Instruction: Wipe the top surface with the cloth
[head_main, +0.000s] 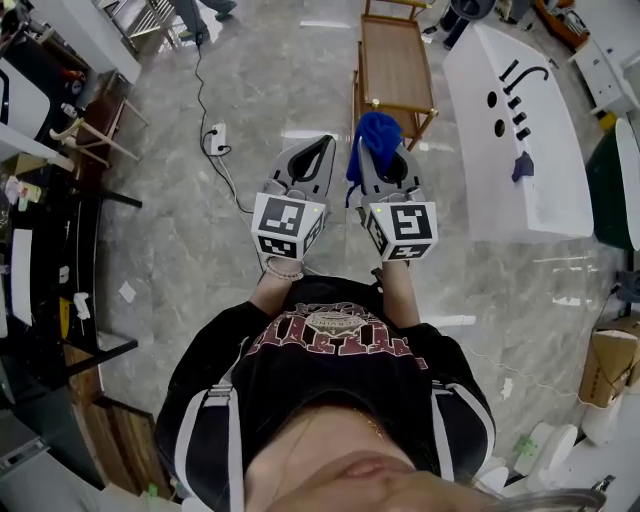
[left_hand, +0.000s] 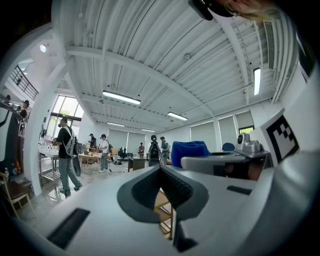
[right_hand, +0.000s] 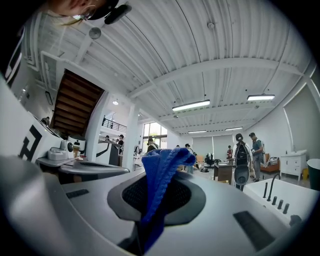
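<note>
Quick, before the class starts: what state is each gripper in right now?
Left gripper: jaws shut, nothing between them.
Right gripper: jaws shut on the blue cloth.

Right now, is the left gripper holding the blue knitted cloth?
No, the blue knitted cloth is pinched in the right gripper, while the left gripper has its jaws together on nothing.

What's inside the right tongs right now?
The right tongs are shut on a blue cloth, with its bunched end sticking out past the tips. The jaws cover how far back between them the cloth reaches.
</note>
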